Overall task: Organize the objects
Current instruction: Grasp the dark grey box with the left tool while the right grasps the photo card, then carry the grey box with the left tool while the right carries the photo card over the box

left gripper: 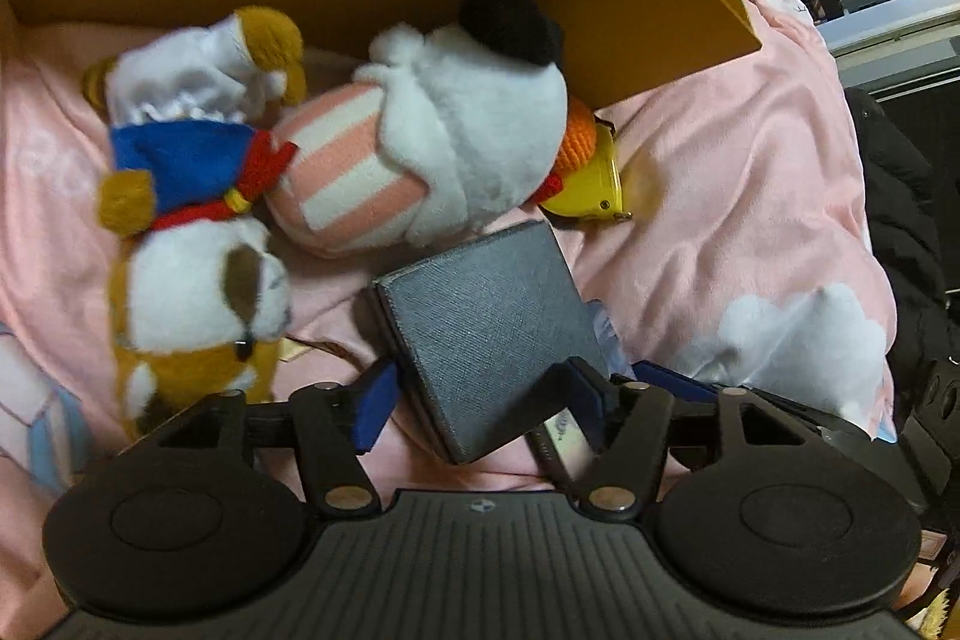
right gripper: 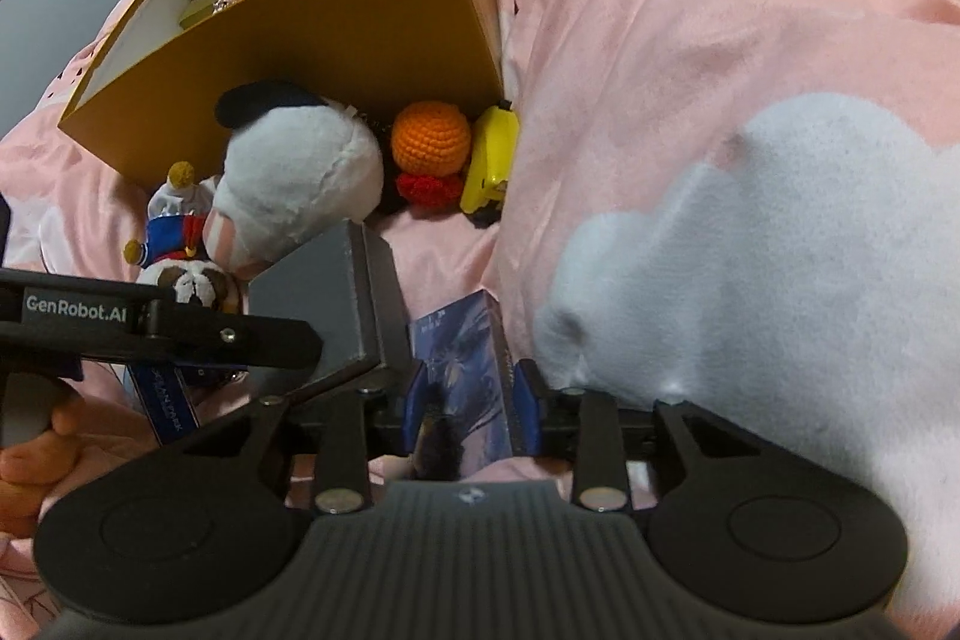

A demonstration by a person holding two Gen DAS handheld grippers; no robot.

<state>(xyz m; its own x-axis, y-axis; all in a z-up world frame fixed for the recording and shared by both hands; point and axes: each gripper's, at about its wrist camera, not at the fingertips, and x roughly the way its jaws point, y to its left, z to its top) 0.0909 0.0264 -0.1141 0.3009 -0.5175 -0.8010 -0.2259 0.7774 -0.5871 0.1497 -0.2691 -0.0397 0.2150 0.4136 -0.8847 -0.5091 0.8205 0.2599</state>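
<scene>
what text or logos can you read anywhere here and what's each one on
"GenRobot.AI": white lettering on the black body of the left hand-held gripper, seen in the right wrist view.
Small round emblem on the right hand-held gripper base: no letters legible.
Print on the blue-purple card between the right fingers: too blurred to read.
Blue strip under the left gripper: lettering unreadable.

Pink bedding (right gripper: 690,10) with a white cloud print (right gripper: 750,250) covers the bed.

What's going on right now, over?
Left gripper open astride grey box. Right gripper shut on blue card pack. Plush toys crowd ahead.
</scene>
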